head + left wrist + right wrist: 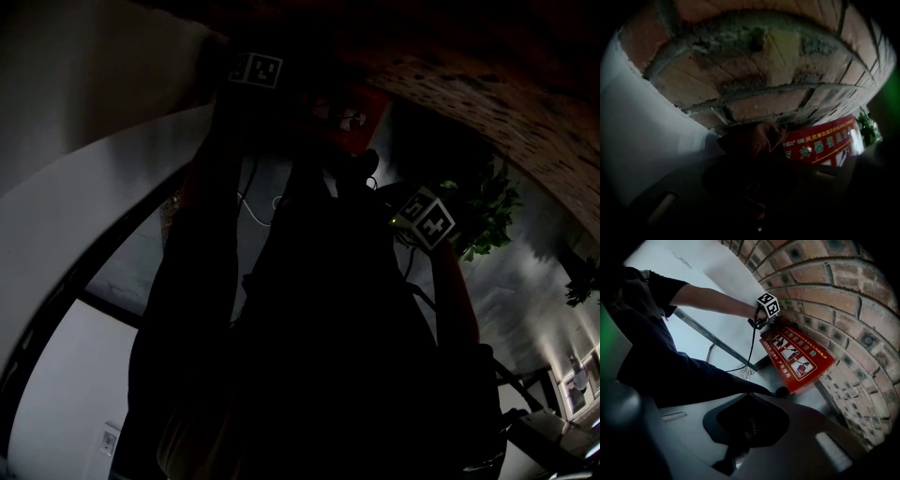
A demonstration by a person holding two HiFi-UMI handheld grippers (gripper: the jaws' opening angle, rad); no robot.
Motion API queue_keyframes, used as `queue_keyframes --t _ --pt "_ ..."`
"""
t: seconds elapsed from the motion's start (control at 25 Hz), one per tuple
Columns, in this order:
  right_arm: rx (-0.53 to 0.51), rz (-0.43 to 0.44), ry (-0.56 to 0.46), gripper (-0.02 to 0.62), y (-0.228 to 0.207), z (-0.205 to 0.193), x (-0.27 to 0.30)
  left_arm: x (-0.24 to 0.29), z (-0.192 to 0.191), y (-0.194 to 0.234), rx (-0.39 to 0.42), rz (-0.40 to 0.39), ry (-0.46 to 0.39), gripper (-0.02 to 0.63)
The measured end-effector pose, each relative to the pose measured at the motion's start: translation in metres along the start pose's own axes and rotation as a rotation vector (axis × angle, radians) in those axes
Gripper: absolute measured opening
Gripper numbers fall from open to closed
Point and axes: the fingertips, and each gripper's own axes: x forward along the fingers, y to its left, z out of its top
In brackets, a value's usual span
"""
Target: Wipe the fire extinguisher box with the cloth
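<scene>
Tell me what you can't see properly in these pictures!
- Head view: shadow and the person's dark clothes hide nearly all of the fire extinguisher box; only a red corner shows.
- Left gripper view: the cloth covers the left gripper's tips; the box runs off into the dark edge.
- Right gripper view: the box's print is too small to read; the right gripper sits in darkness, open or shut unclear.
</scene>
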Motion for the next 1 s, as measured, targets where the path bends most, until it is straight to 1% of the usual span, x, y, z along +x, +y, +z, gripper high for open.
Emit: queue_keyframes --t 0.16,0.24,0.4,0.52,0.64,0.68,0.84,1.0 --pt "0.026 -0.001 -0.014 -0.002 0.0 0.001 0.001 0.008 0.002 0.005 0.027 0.029 0.015 0.049" --pt "0.031 -0.003 -0.013 -0.002 -0.001 -0.001 0.003 0.007 0.003 0.004 0.04 0.041 0.004 0.049" --pt "0.031 0.006 -0.01 -0.002 0.001 -0.003 0.007 0.006 0.002 -0.002 0.112 0.072 -0.019 0.049" --pt "0.032 0.011 -0.02 -0.002 0.002 -0.004 0.007 0.006 0.0 -0.016 0.14 0.052 0.006 0.049" --pt "0.052 0.009 -0.04 -0.002 0.002 -0.007 0.004 0.005 0.0 -0.03 0.228 0.058 0.019 0.048" --pt "0.059 0.008 -0.044 -0.002 0.002 -0.01 0.004 0.005 0.0 -0.034 0.239 0.059 0.017 0.048" --pt "0.077 0.005 -0.045 -0.002 0.003 -0.023 0.003 0.002 0.0 -0.055 0.223 0.02 0.014 0.048" --pt "0.085 0.003 -0.054 -0.002 0.003 -0.029 0.002 0.0 0.006 -0.081 0.26 -0.008 0.001 0.048"
